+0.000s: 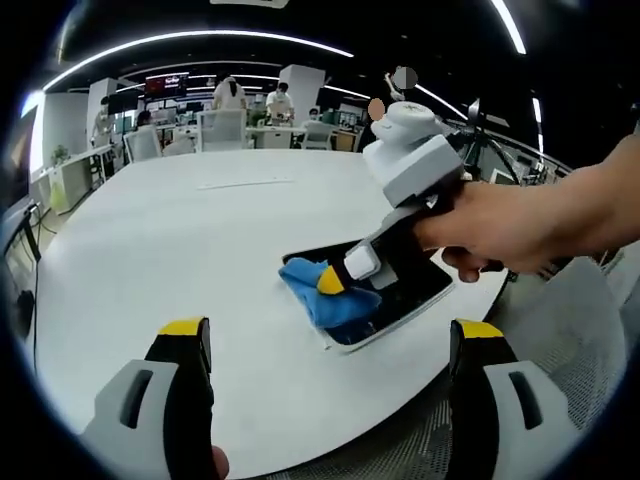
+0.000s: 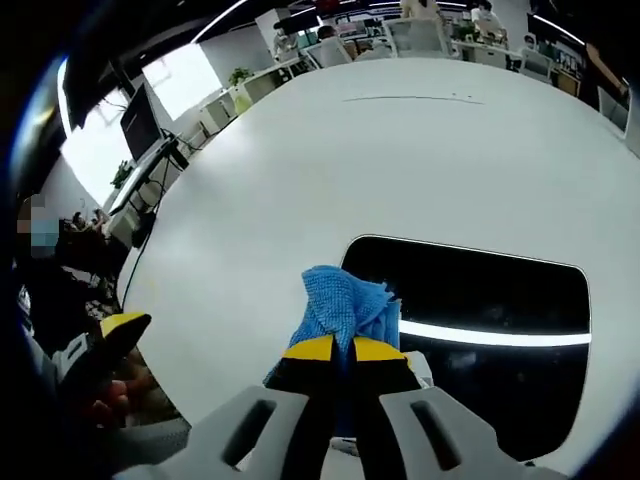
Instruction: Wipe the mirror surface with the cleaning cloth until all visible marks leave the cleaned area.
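Right gripper [image 2: 343,352] jaws pinched tight on blue cloth [image 2: 345,305], cloth on mirror [image 2: 480,300] left end, mirror near table [image 1: 180,240] edge, left gripper [image 1: 330,340] jaws wide apart, holding nothing, hovering near mirror.

Cloth [image 2: 345,305]: blue, fine waffle-like weave, no print. Mirror [image 2: 480,290]: dark, near black, w/ thin white edge and one bright white reflected streak across it. Table [image 1: 200,230]: plain white, unpatterned. Right gripper [image 2: 345,350]: yellow tips, black jaws, light grey body; seen from left gripper view, white/grey housing w/ black mid-section. Left gripper [image 1: 330,330]: same scheme, yellow tips over black, grey bases. Chair mesh [image 1: 560,340] at table edge: grey, fine grid pattern.
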